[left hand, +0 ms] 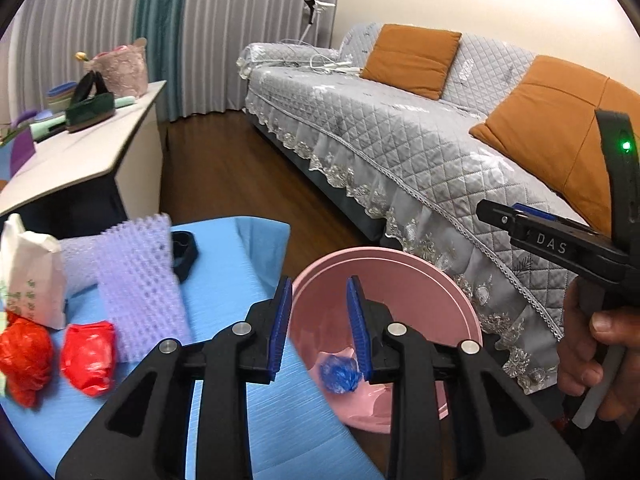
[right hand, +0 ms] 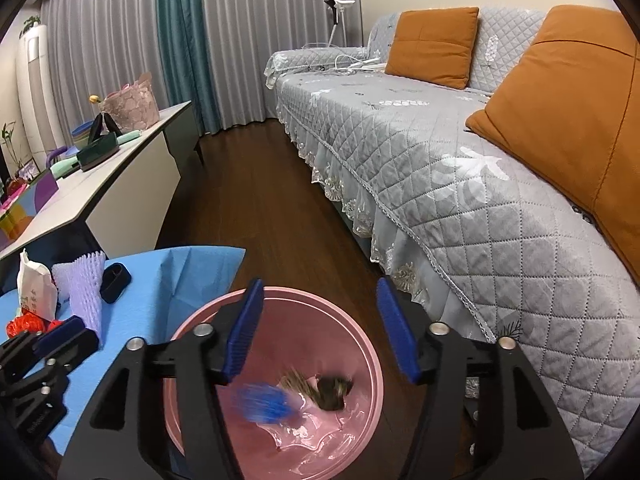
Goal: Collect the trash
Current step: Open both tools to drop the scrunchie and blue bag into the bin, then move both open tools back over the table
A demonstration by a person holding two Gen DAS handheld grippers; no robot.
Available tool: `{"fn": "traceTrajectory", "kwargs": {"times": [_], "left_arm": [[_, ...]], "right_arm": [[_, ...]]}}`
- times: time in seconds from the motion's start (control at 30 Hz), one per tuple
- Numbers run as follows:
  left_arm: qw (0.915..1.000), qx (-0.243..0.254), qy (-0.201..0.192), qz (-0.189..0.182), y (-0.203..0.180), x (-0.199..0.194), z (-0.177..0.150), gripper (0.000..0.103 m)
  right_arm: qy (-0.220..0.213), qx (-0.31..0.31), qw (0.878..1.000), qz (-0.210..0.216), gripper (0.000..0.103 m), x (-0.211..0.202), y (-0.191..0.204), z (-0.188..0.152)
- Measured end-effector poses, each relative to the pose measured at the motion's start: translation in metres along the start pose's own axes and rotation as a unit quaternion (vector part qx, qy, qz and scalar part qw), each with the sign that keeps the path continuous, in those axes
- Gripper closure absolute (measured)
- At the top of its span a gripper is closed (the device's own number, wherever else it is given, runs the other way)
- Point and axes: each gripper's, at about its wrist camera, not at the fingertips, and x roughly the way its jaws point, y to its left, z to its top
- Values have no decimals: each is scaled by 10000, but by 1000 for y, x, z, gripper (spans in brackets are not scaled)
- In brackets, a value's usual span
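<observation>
My left gripper (left hand: 320, 320) hangs open over a pink bin (left hand: 400, 256) beside the table, with nothing between its blue pads. Below it a crumpled blue wrapper (left hand: 340, 374) lies inside the bin. My right gripper (right hand: 320, 328) is open wide above the same bin (right hand: 280, 292). There the blue wrapper (right hand: 266, 402) looks blurred next to a brownish scrap (right hand: 332, 390). On the blue tablecloth (left hand: 224, 280) lie two red crumpled bags (left hand: 88, 356), a purple foam net (left hand: 140, 280) and a white paper bag (left hand: 30, 276).
A small black object (left hand: 184, 252) sits behind the foam net. A grey quilted sofa (right hand: 440, 160) with orange cushions runs along the right. A white sideboard (right hand: 120, 168) with clutter stands at the left, with dark wooden floor (right hand: 260, 200) between them.
</observation>
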Motion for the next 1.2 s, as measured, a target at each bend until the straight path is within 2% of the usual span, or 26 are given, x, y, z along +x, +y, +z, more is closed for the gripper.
{"fn": "traceTrajectory", "kwargs": {"times": [0.13,0.23,0.33,0.6,0.77,1.2], "left_arm": [[9999,-43,-70,68,12,-23,0,71],[9998,-62,-122,112,22,-41,-1,62],[9996,-56,-194,180,35,-62,-3,58],[9985,39,-341,421,75,-120,-6,51],[9967,-52,-494,644,106,-155,-10,51],[9879,-718,-670,1201,167,-187,-53,50]], "right_arm": [[-149,-77,9999,22,20,-10,7,2],[-240,-155,9996,47,10,-19,15,3],[-352,-185,9992,107,5,-30,22,4],[-379,-106,9987,333,5,-55,43,7],[-520,-398,9972,349,5,-72,67,2],[-705,-1138,9888,657,6,-95,128,-14]]}}
